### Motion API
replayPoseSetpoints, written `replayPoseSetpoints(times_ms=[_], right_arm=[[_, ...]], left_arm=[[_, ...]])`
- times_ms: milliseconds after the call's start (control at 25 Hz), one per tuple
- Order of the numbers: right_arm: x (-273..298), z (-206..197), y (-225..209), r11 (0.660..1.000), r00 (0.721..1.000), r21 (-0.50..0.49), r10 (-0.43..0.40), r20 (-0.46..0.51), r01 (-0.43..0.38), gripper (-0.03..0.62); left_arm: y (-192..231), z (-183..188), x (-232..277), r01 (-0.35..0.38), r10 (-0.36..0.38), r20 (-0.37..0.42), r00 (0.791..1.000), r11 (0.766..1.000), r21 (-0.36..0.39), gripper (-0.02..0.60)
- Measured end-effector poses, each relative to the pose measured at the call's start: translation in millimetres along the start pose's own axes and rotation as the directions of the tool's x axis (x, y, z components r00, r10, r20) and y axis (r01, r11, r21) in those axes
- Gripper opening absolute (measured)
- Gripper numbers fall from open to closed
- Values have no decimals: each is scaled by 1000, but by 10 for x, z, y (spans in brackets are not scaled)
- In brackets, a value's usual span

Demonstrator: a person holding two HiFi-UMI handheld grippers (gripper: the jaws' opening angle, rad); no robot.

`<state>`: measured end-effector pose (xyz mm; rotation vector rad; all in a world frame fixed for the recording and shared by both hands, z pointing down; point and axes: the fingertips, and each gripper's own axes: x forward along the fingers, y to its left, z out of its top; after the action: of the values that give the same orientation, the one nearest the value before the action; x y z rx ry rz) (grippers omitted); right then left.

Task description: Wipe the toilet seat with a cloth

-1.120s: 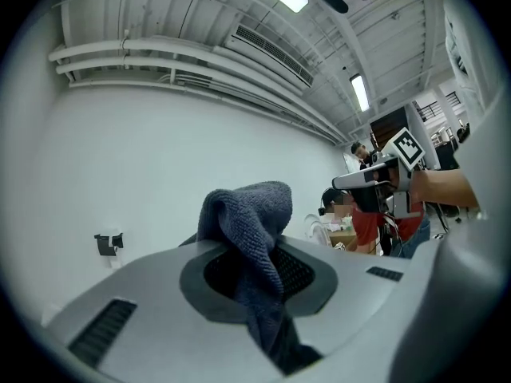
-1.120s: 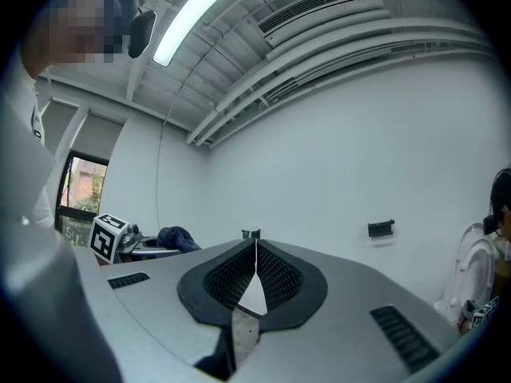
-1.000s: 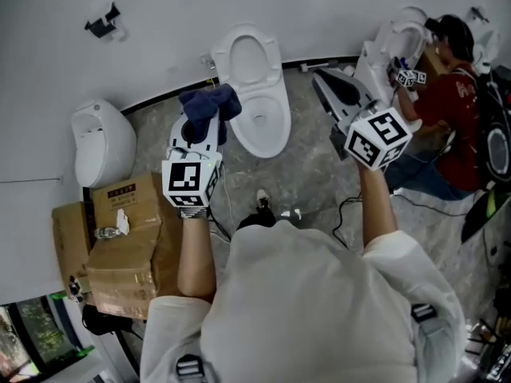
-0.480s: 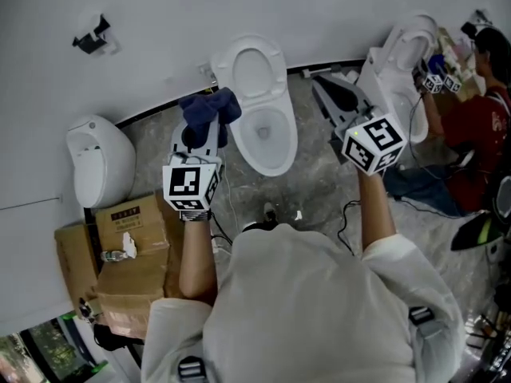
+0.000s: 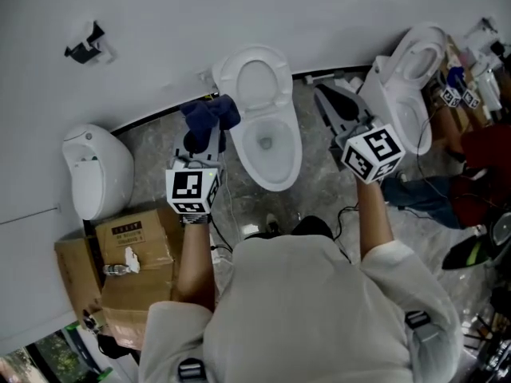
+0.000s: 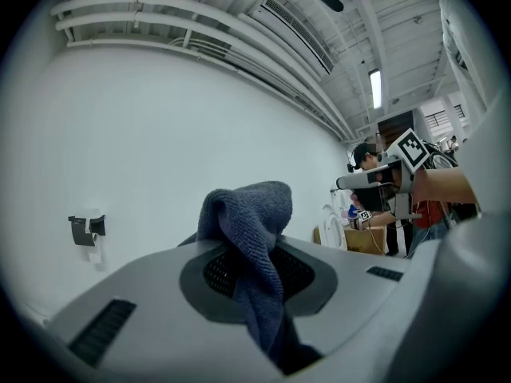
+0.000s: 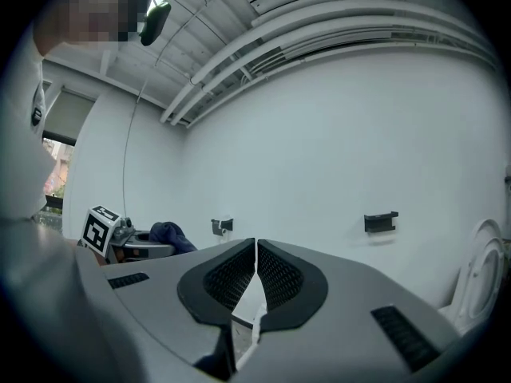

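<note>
A: Toilet seat first. Where is it?

B: In the head view it is the white ring at the far end of the middle toilet's bowl, close to the wall. It looks tipped up rather than lying flat on the bowl, though from this steep angle I can't be sure.

A: And the cloth?

B: It is dark blue, bunched, and pinched in the left gripper. The left gripper view shows the jaws closed on the cloth, with a fold standing up above the tips and the rest hanging down between them. It is held in the air just left of the bowl, not touching the seat.

A: The right gripper?

B: Its jaws are closed together with nothing between them; only a thin slit shows. It is up on the right of the bowl, between this toilet and the other toilet further right.

A: So the wiping hasn't begun. How would you do the approach well?

B: I'd bring the cloth to the ring fold first, so that soft cloth meets the seat and not the hard jaw tips. The grip should be firm, because a loose bunch may slip out under a drag. Then press lightly and follow the ring round its curve. The empty gripper could steady the seat if it wobbles; otherwise it is best held out of the cloth's path.
</note>
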<state>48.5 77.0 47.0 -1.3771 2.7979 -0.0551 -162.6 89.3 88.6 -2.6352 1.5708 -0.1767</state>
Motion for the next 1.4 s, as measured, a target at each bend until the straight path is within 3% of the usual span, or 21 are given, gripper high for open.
replayPoseSetpoints(times_ms=[320,680,920,1160,1400], right_arm=[[434,-368,-399,1000,999,-4,25,-42,-25,31],[1117,-1303,-911,995,993,-85,39,-112,-48,31],[1435,-2214,-1072,996,987,-51,61,-149,-69,31],[1507,-2927,-1170,997,977,-21,63,-202,-68,31],[1606,-3457,-1276,997,966,-18,67,-250,-74,31]], left_arm=[[181,-644,541,11,-13,-51,999,1000,-25,46],[370,-1567,1202,3,-6,-62,998,999,-37,46],[471,-2561,1592,-32,25,-101,995,997,-70,46],[380,-3817,1880,-43,25,-236,972,997,-70,46],[454,-4667,2183,-79,38,-263,964,986,-147,46]])
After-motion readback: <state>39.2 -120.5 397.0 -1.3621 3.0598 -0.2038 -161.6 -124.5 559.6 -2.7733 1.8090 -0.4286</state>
